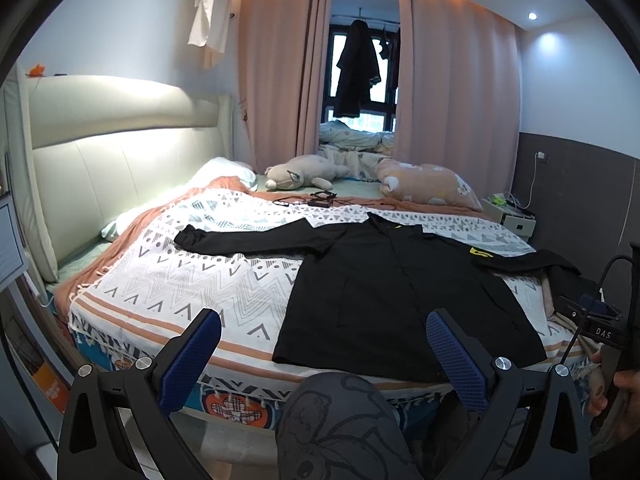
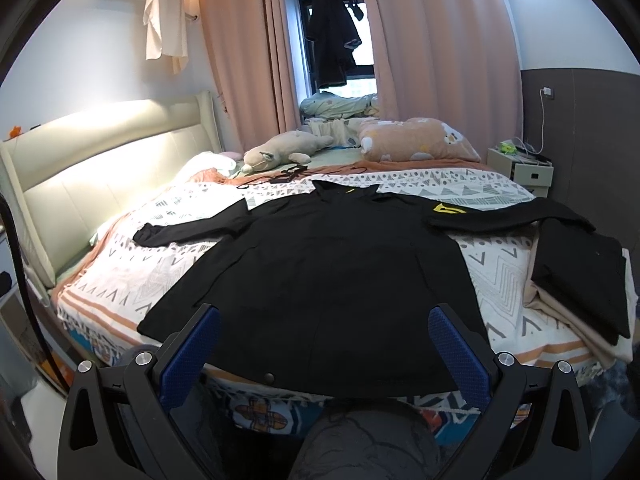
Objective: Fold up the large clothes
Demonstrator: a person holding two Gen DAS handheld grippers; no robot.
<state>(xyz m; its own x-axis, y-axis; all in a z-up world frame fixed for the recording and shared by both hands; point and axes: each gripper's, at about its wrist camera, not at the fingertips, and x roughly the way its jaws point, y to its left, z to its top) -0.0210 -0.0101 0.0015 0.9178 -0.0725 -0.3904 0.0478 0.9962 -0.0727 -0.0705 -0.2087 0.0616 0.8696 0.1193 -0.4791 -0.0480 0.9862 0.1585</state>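
Observation:
A large black long-sleeved shirt lies spread flat on the patterned bedspread, collar towards the far side and both sleeves stretched out. A yellow patch marks its right sleeve. My left gripper hovers open in front of the bed's near edge, over the shirt's lower left hem. Over the middle of the hem, my right gripper is open too. Neither one touches the cloth.
A stack of folded dark and beige clothes sits at the bed's right edge. Plush toys, a pillow and black cables lie at the far side. The person's knee is below the grippers. The other gripper's body is at the right.

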